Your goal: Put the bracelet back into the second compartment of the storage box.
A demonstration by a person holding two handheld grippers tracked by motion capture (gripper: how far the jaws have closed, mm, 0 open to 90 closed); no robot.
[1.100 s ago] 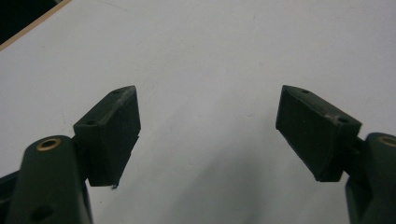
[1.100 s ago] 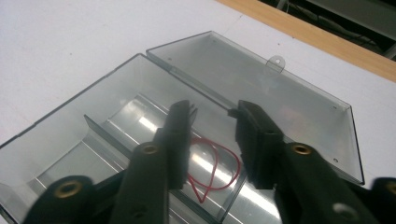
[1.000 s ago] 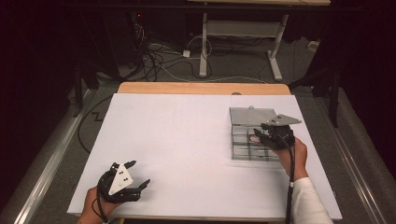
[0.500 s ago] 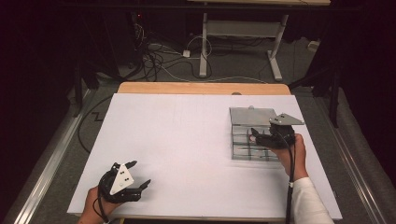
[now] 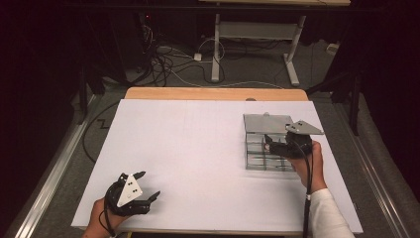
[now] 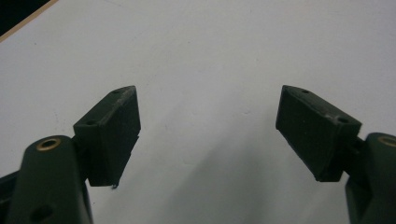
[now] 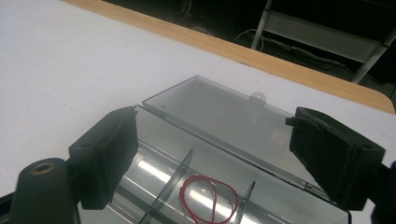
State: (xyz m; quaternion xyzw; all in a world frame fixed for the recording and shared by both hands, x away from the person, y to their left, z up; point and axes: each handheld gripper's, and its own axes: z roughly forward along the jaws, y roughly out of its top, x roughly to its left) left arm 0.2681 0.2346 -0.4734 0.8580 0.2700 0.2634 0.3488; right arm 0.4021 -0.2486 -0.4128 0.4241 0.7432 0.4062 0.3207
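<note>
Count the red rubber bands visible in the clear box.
1. A red rubber band lies in a middle compartment of the open clear box, between two dividers, right below the open right gripper. Other compartments are partly out of view, so more may be hidden.

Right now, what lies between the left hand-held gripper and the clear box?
Nothing: in the high view, bare white table separates the left hand-held gripper from the clear box.

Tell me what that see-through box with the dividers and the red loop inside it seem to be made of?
The box looks like clear, glossy hard plastic: the table shows through its open lid, and light glints off its floor and dividers. The red loop looks like a thin rubber band, judging by its slack, uneven curve, though a loop of cord or wire can't be ruled out.
</note>
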